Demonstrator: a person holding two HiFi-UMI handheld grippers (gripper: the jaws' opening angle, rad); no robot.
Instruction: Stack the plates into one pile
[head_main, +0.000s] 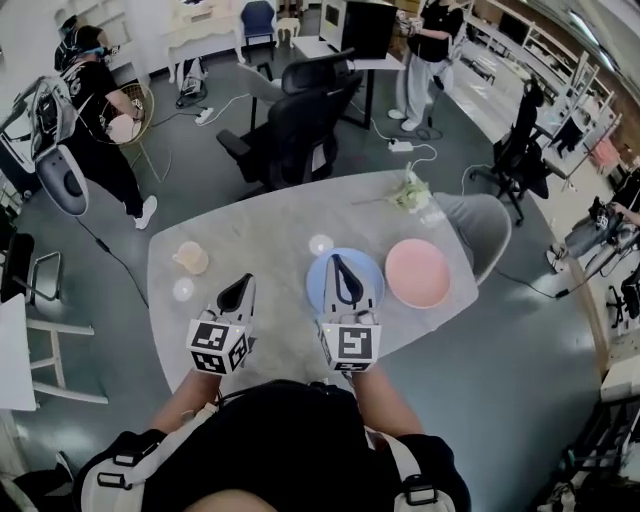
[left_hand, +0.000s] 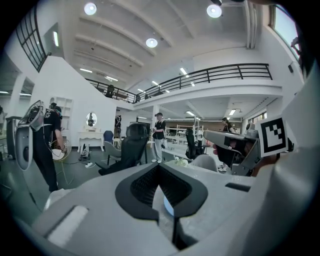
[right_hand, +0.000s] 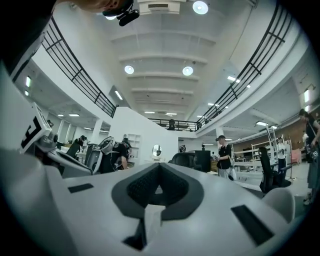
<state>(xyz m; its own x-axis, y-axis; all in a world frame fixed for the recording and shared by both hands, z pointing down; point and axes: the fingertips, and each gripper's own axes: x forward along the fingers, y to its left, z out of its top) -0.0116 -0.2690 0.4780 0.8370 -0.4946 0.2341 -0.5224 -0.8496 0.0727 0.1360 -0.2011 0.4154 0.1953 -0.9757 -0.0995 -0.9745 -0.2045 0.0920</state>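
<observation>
While left hand-held gripper (head_main: 246, 282) sits clenched, right one (head_main: 337, 262) — also clenched — overhangs blue plate (head_main: 374, 272).

I'm working under bright, even light from round white ceiling lamps (right_hand: 187, 70), which flare to blank white in both gripper views. The pale grey marbled bench (head_main: 270, 230) is evenly lit. Every view bulges like a fisheye and goes black at the corners. Near the lens, the grey plastic left gripper (left_hand: 159, 172) and right gripper (right_hand: 159, 170) blur; the far hall looks sharper.

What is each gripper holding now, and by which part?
Nothing is held: the left gripper and the right gripper are both shut with nothing between their jaws.
</observation>
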